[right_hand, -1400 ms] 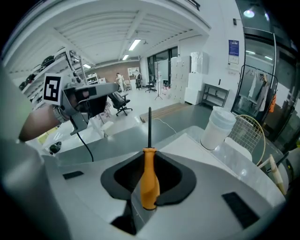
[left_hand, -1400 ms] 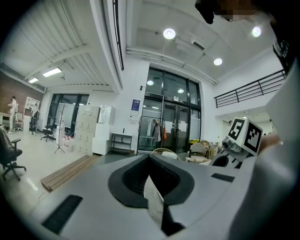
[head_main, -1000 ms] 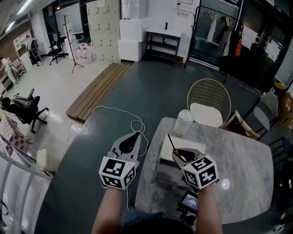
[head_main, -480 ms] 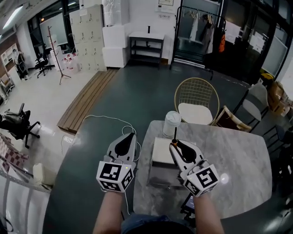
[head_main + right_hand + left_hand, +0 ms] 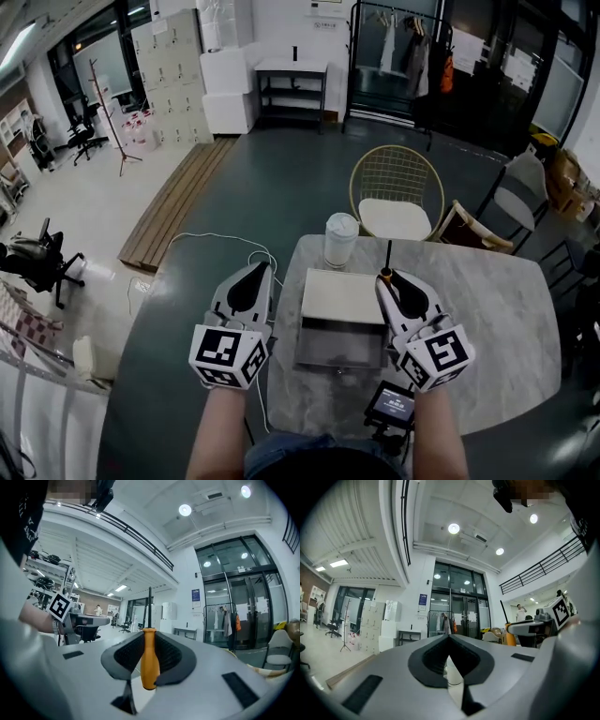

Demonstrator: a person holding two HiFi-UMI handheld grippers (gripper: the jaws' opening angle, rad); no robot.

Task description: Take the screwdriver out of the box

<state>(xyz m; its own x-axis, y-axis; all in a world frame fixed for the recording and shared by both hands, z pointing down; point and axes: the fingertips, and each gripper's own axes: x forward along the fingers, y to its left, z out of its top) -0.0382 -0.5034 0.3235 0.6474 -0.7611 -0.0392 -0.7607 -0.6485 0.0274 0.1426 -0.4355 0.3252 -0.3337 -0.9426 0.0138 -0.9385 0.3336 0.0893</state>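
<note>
Grey marble-patterned table with rounded corners (image 5: 497, 309) on dark floor (image 5: 281, 178). White lidded plastic cup (image 5: 340, 240) upright near table's far edge. Small black device with lit screen (image 5: 392, 403) at near edge. Gold wire chair with white seat pad (image 5: 397, 192) just beyond table. White cable (image 5: 220, 246) looped on floor, left of table. Long wooden plank platform (image 5: 178, 202) beyond cable. Black office chair (image 5: 36, 258) far left. Black garment rail with hanging clothes (image 5: 394, 47) at back.
</note>
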